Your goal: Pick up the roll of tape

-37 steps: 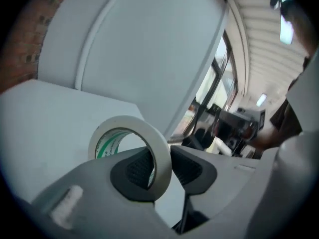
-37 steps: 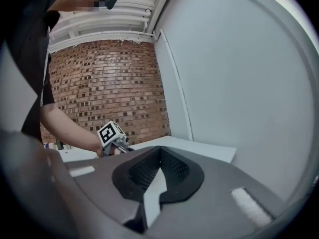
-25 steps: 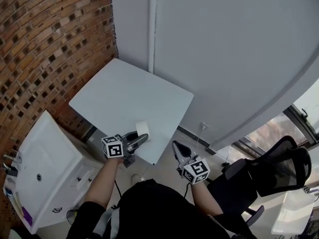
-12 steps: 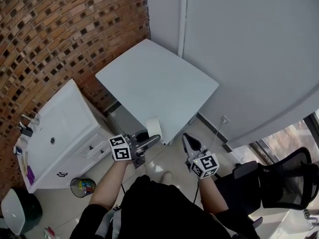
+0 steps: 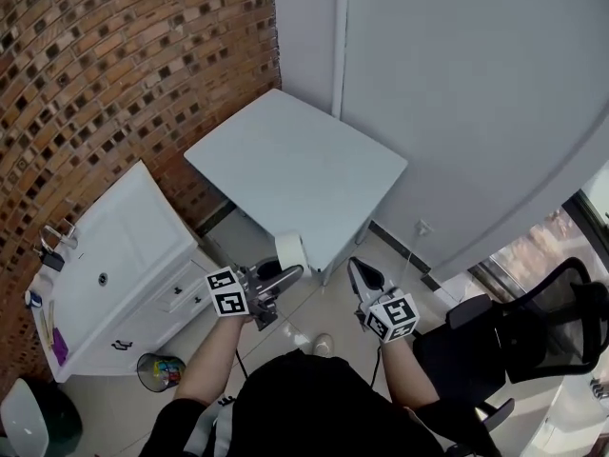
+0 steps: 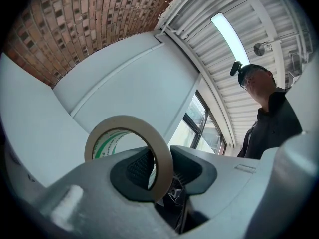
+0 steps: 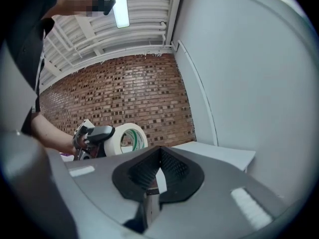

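The roll of tape point(image 5: 291, 251) is cream with green print inside its core. It stands on edge in the air just off the near corner of the white square table point(image 5: 285, 160). My left gripper point(image 5: 288, 274) is shut on its wall, one jaw through the hole and one outside. In the left gripper view the tape point(image 6: 119, 121) rises between the dark pads point(image 6: 137, 171). My right gripper point(image 5: 355, 272) hangs to the right over the floor, jaws together, holding nothing. The right gripper view shows the tape point(image 7: 128, 136) in the left gripper point(image 7: 97, 135) beyond my right gripper point(image 7: 159, 176).
A brick wall point(image 5: 114, 65) runs along the left and a pale wall point(image 5: 457, 93) stands behind the table. A white cabinet with a sink point(image 5: 105, 274) sits at the left, a small bin point(image 5: 157, 369) by it. A black office chair point(image 5: 533, 331) is at the right.
The left gripper has lifted the tape off the table's near edge and drawn it back over the floor. The right gripper has shifted slightly. The head view has swung.
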